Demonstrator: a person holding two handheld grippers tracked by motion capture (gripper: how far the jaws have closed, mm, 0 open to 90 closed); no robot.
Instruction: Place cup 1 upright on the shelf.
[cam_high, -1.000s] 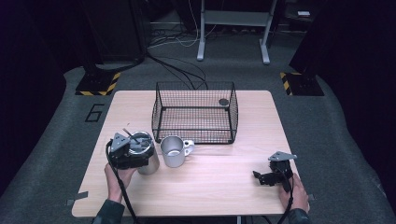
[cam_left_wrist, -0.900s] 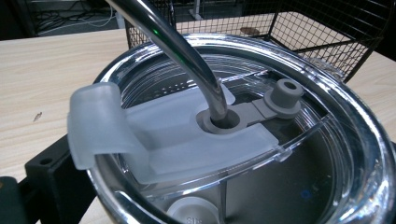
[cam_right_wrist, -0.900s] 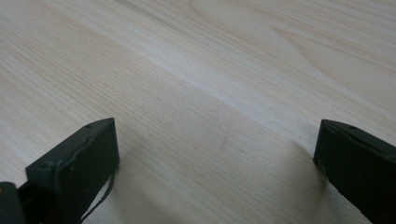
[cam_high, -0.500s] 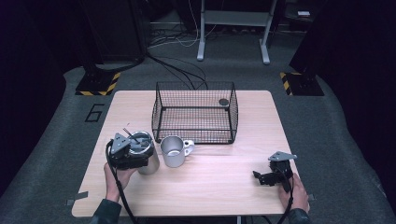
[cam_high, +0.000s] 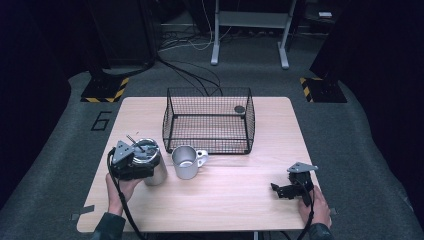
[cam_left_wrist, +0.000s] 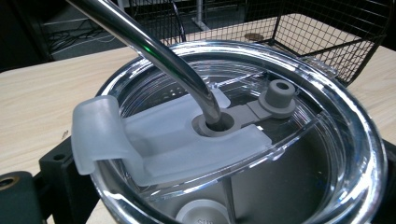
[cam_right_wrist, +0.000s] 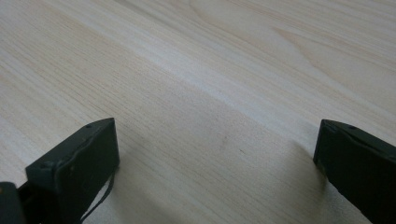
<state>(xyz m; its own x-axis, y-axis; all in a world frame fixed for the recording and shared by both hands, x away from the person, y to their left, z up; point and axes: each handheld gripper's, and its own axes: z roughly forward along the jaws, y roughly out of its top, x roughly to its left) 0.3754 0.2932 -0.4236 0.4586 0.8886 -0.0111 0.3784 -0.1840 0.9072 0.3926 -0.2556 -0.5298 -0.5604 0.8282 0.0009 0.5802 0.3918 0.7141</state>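
1. The steel tumbler (cam_high: 152, 169) stands upright on the wooden table, at about 8 o'clock from the table's middle, near the left edge.
2. Its body is shiny metal, and a clear plastic lid (cam_left_wrist: 243, 121) sits on its top.
3. A curved metal straw (cam_left_wrist: 154, 51) goes through a grey hole in the lid and leans toward 11 o'clock in the left gripper view.
4. The left gripper (cam_high: 131, 162) is clamped around the tumbler, its jaws against the sides.
5. At 3 o'clock from the tumbler, just beside it, stands a metal mug (cam_high: 186, 162) with a handle, upright and open.
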